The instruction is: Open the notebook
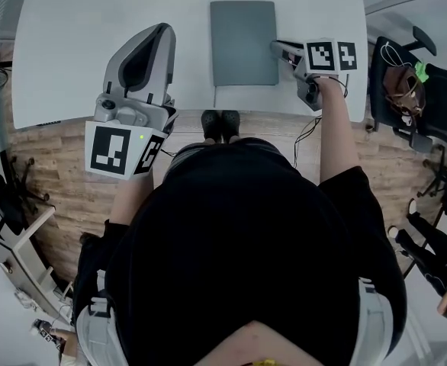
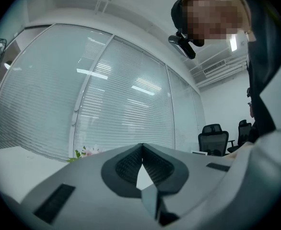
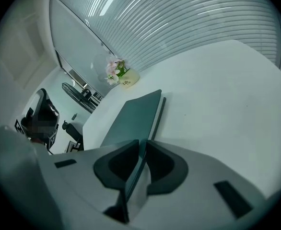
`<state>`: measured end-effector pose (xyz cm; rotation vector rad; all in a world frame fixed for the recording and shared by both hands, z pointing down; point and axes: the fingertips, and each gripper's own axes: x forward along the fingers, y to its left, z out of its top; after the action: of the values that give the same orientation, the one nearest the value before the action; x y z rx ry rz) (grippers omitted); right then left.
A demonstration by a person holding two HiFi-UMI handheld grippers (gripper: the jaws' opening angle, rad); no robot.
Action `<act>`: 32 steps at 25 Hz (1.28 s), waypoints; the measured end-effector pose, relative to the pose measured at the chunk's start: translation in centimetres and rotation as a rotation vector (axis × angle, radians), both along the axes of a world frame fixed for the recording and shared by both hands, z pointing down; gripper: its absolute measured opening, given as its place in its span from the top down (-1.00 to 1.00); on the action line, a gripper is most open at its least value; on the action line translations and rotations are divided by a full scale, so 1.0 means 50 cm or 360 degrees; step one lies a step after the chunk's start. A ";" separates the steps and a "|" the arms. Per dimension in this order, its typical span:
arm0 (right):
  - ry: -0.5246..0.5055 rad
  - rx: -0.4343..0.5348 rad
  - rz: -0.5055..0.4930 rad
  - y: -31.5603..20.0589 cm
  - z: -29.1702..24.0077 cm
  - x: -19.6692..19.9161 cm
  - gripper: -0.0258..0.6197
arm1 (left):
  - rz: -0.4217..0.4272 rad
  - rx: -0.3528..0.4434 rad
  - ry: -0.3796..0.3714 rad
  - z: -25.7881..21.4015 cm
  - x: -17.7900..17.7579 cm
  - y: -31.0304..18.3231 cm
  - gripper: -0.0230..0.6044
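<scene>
A grey-green notebook lies closed on the white table, straight ahead of the person. My right gripper reaches in from the right at the notebook's right edge. In the right gripper view the notebook stretches away from the jaws, and its cover edge runs between the pads of the right gripper, which are shut on it. My left gripper is held up above the table, left of the notebook and apart from it. In its own view the left gripper points level at window blinds, jaws shut on nothing.
A small pot of flowers stands at the table's far end. Black office chairs stand by the wall, and a chair with a bag is to the right of the table. The table's front edge runs just before the person's shoes.
</scene>
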<state>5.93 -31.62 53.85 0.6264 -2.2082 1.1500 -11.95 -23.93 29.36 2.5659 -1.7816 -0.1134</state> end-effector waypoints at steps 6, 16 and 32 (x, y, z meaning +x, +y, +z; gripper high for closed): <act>-0.0083 0.0032 0.0017 0.002 -0.012 -0.003 0.81 | -0.0019 -0.0031 -0.0029 0.008 0.019 0.000 0.89; -0.0216 0.0082 0.0046 -0.002 -0.046 -0.016 0.83 | -0.0070 -0.0008 -0.0057 0.014 0.003 0.007 0.90; -0.0095 0.0247 0.0240 -0.002 -0.134 -0.028 0.85 | 0.0234 0.0014 -0.0052 0.001 -0.044 -0.016 0.90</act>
<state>4.53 -31.70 47.14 0.8459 -2.3504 1.0900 -14.15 -24.75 29.40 2.7090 -1.5985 -0.0781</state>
